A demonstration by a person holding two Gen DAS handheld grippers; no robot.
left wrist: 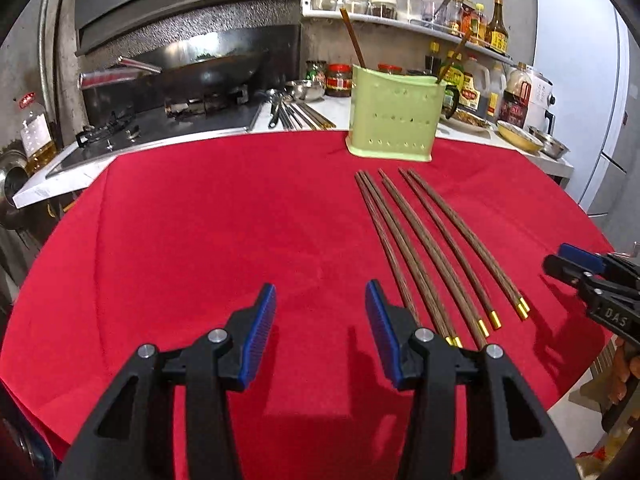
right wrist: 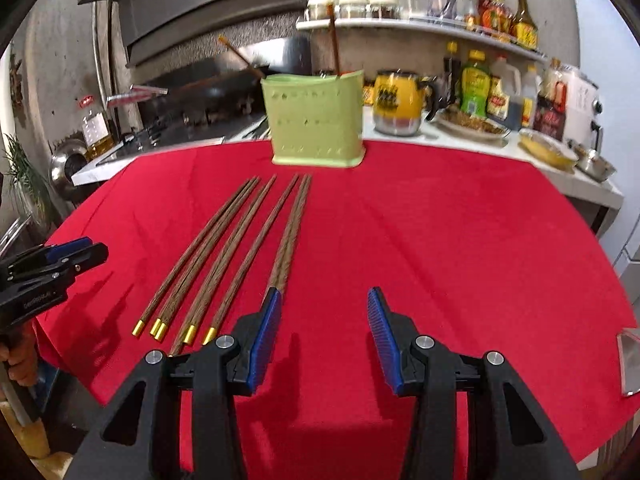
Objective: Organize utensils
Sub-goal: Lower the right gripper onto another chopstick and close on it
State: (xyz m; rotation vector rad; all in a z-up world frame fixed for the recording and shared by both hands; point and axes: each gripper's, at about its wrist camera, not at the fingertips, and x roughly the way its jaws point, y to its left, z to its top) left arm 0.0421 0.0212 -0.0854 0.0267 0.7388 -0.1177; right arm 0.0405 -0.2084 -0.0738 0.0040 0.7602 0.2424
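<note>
From my left wrist camera, I count six dark wooden chopsticks with gold end caps (left wrist: 432,248) lying on the red tablecloth (left wrist: 200,232), fanned from 12 toward 4 o'clock. The pale green perforated plastic utensil holder (left wrist: 394,114) stands at 1 o'clock with two more chopsticks upright in it. My left gripper (left wrist: 320,332) is parted about halfway, its blue pads gripping nothing.

From my right wrist camera, the same six chopsticks run from 11 to 8 o'clock, the holder at 12. My right gripper (right wrist: 324,336) is likewise half open and empty; its left pad hides part of the nearest chopstick.
</note>
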